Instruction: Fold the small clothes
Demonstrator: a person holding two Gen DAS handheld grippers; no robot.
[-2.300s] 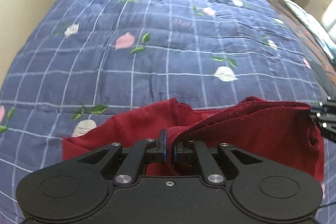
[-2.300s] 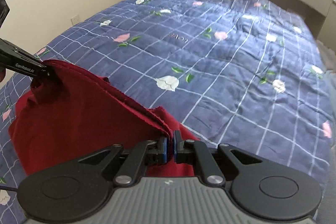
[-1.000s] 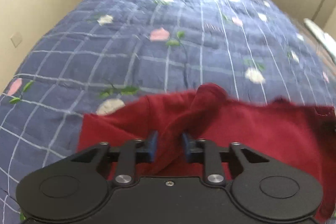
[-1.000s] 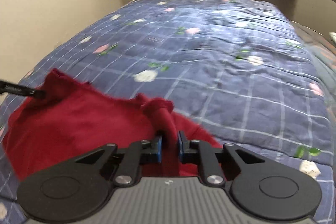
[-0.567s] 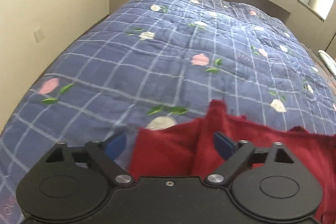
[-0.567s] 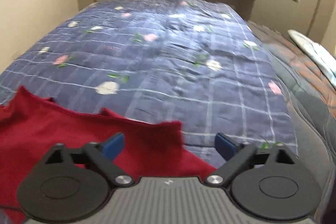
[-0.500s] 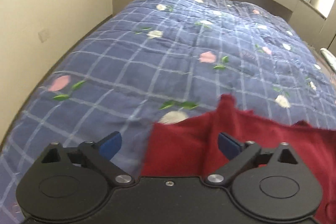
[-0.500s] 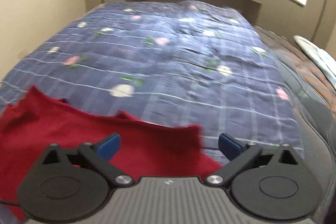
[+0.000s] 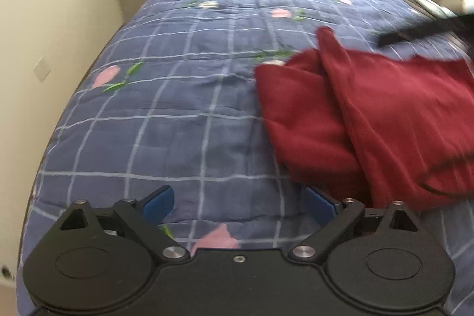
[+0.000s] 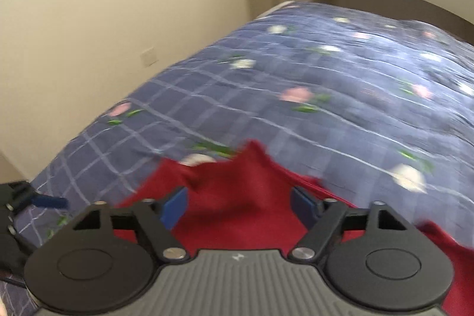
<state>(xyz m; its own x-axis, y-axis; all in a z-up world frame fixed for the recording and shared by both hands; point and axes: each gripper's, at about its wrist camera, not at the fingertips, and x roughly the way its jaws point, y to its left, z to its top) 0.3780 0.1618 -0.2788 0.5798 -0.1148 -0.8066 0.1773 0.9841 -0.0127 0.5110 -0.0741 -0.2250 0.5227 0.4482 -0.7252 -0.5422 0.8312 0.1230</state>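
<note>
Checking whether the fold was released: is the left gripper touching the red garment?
Apart. The left wrist view shows the left gripper closing with only quilt between its pads; the red garment lies off to the right.

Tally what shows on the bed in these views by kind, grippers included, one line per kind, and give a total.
Red garment: 1
Blue flowered quilt: 1
Grippers: 2, the left gripper and the right gripper, each with fingers closing but apart, nothing held
Total: 4
</note>
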